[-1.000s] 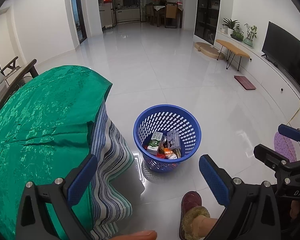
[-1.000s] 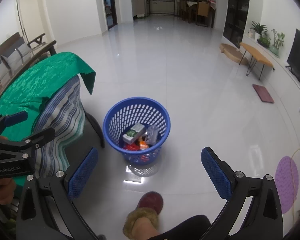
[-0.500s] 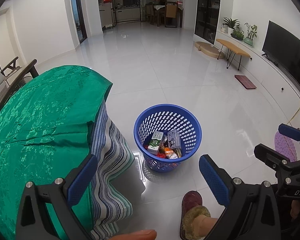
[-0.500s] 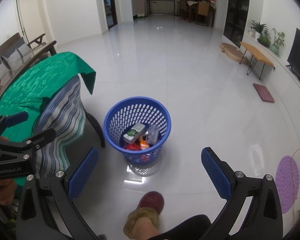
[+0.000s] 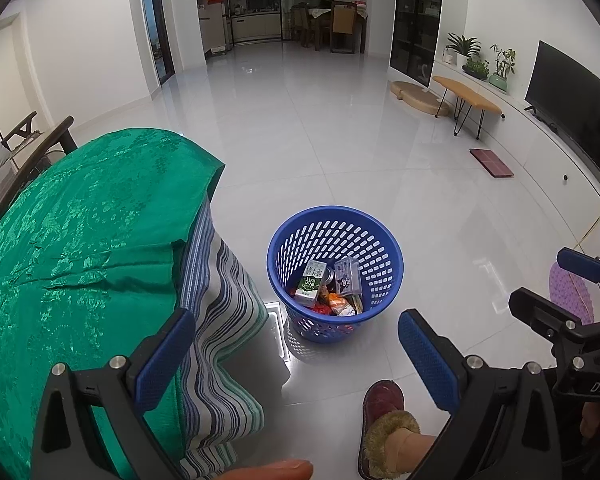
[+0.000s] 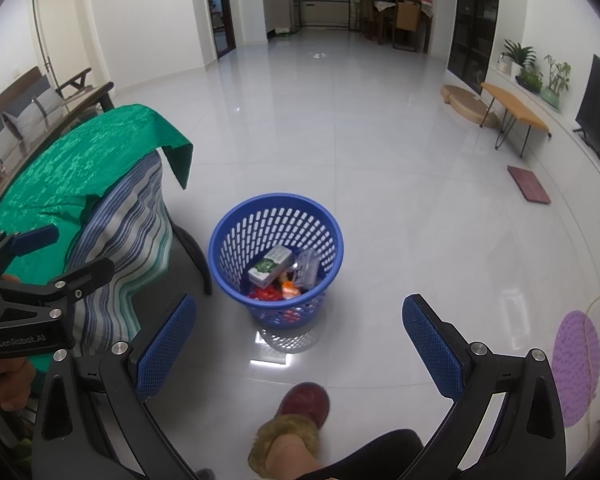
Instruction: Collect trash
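Nothing had moved since the earlier frames. Both my left gripper (image 5: 290, 340) and right gripper (image 6: 298, 328), marked "GenRobot.AI" and "DAS", hung spread and empty above the floor. Ahead stood the basket (image 5: 380, 236), trash inside: a green carton (image 5: 311, 284).

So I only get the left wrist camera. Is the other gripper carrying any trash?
Observer: No. The right wrist view shows the right gripper open, with nothing between its fingers.
Operator: And what holds up that green-covered table?
Observer: A dark curved table leg comes out from under the striped cloth, just left of the blue basket.
Operator: Any way out on the left?
Observer: Yes, a closed white door in the far left wall.
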Action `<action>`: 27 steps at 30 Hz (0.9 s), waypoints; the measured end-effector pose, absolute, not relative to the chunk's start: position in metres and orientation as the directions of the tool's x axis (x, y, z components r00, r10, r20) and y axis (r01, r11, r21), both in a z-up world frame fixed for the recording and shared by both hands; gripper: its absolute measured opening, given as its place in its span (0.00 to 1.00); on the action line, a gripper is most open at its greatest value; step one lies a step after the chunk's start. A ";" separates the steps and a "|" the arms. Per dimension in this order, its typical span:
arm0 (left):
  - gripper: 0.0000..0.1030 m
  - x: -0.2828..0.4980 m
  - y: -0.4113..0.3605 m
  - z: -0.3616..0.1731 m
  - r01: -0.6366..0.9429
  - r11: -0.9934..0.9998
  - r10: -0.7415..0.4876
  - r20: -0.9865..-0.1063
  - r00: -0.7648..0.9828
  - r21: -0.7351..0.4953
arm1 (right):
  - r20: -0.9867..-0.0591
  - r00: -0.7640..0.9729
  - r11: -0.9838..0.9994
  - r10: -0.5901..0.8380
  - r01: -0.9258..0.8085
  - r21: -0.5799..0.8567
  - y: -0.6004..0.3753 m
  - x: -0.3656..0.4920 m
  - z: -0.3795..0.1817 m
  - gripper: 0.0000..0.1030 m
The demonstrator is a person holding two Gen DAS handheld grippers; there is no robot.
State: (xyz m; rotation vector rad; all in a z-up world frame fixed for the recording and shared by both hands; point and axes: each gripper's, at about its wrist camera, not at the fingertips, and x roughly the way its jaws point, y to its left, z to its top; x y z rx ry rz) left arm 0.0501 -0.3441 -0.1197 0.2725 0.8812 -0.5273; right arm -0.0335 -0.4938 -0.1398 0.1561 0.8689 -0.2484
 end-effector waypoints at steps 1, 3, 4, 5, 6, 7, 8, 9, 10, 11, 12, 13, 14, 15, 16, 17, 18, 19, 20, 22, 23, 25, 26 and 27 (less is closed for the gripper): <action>1.00 0.050 -0.344 -0.120 0.543 0.840 -0.324 -0.790 0.521 0.013 | -0.770 0.619 0.960 -0.152 0.278 0.035 -0.494 -0.034 -0.140 0.99; 1.00 0.050 -0.345 -0.120 0.544 0.839 -0.324 -0.790 0.521 0.014 | -0.770 0.619 0.960 -0.152 0.279 0.035 -0.494 -0.034 -0.140 1.00; 1.00 0.050 -0.345 -0.120 0.543 0.840 -0.324 -0.790 0.520 0.013 | -0.770 0.620 0.960 -0.152 0.279 0.035 -0.494 -0.034 -0.140 1.00; 1.00 0.050 -0.345 -0.120 0.543 0.839 -0.324 -0.790 0.520 0.013 | -0.770 0.620 0.960 -0.152 0.279 0.036 -0.494 -0.034 -0.140 1.00; 1.00 0.049 -0.345 -0.120 0.545 0.839 -0.325 -0.790 0.520 0.014 | -0.770 0.619 0.960 -0.152 0.279 0.035 -0.494 -0.034 -0.140 1.00; 1.00 0.049 -0.346 -0.120 0.546 0.837 -0.325 -0.790 0.519 0.015 | -0.770 0.620 0.959 -0.152 0.280 0.036 -0.493 -0.034 -0.140 1.00; 1.00 0.049 -0.346 -0.120 0.547 0.837 -0.325 -0.790 0.520 0.016 | -0.770 0.620 0.960 -0.151 0.279 0.036 -0.494 -0.033 -0.140 1.00; 1.00 0.049 -0.347 -0.120 0.548 0.836 -0.325 -0.790 0.519 0.016 | -0.770 0.620 0.960 -0.150 0.279 0.037 -0.493 -0.033 -0.140 1.00; 1.00 0.049 -0.347 -0.121 0.549 0.836 -0.326 -0.791 0.519 0.016 | -0.770 0.620 0.960 -0.149 0.278 0.038 -0.494 -0.032 -0.140 1.00; 1.00 0.049 -0.347 -0.121 0.550 0.835 -0.326 -0.791 0.518 0.016 | -0.770 0.620 0.960 -0.149 0.278 0.038 -0.494 -0.032 -0.140 1.00; 1.00 0.049 -0.347 -0.121 0.551 0.834 -0.326 -0.791 0.517 0.016 | -0.770 0.620 0.960 -0.149 0.278 0.038 -0.494 -0.032 -0.140 1.00; 1.00 0.049 -0.347 -0.121 0.552 0.834 -0.327 -0.791 0.517 0.016 | -0.770 0.620 0.960 -0.149 0.278 0.038 -0.494 -0.032 -0.140 1.00; 1.00 0.049 -0.348 -0.121 0.553 0.833 -0.327 -0.792 0.516 0.017 | -0.770 0.620 0.960 -0.149 0.278 0.038 -0.494 -0.032 -0.140 1.00; 1.00 0.048 -0.348 -0.121 0.554 0.832 -0.327 -0.792 0.516 0.017 | -0.770 0.620 0.960 -0.149 0.279 0.039 -0.493 -0.032 -0.141 1.00; 1.00 0.048 -0.349 -0.121 0.555 0.832 -0.327 -0.792 0.515 0.017 | -0.770 0.620 0.959 -0.148 0.279 0.040 -0.493 -0.031 -0.141 1.00; 1.00 0.048 -0.349 -0.121 0.556 0.831 -0.328 -0.793 0.514 0.017 | -0.770 0.620 0.959 -0.148 0.280 0.041 -0.494 -0.031 -0.141 1.00; 1.00 0.048 -0.350 -0.121 0.557 0.830 -0.328 -0.793 0.513 0.017 | -0.770 0.621 0.959 -0.148 0.280 0.042 -0.494 -0.031 -0.141 0.99; 1.00 0.049 -0.350 -0.122 0.559 0.829 -0.329 -0.793 0.512 0.017 | -0.770 0.621 0.959 -0.147 0.280 0.043 -0.494 -0.031 -0.141 1.00; 1.00 0.049 -0.351 -0.122 0.560 0.828 -0.329 -0.794 0.512 0.018 | -0.770 0.621 0.959 -0.147 0.280 0.043 -0.495 -0.032 -0.141 1.00; 1.00 0.048 -0.352 -0.122 0.565 0.825 -0.330 -0.794 0.510 0.020 | -0.770 0.620 0.959 -0.147 0.280 0.042 -0.495 -0.032 -0.141 1.00; 1.00 0.048 -0.352 -0.123 0.569 0.822 -0.331 -0.795 0.509 0.021 | -0.770 0.621 0.959 -0.147 0.280 0.043 -0.495 -0.032 -0.141 1.00; 1.00 0.047 -0.353 -0.123 0.574 0.819 -0.333 -0.795 0.508 0.024 | -0.770 0.621 0.959 -0.147 0.280 0.043 -0.494 -0.032 -0.141 1.00; 1.00 0.047 -0.353 -0.123 0.576 0.817 -0.334 -0.795 0.507 0.024 | -0.770 0.621 0.959 -0.147 0.281 0.043 -0.495 -0.032 -0.141 1.00; 1.00 0.047 -0.354 -0.123 0.578 0.815 -0.334 -0.795 0.505 0.025 | -0.770 0.621 0.959 -0.147 0.281 0.043 -0.495 -0.032 -0.141 1.00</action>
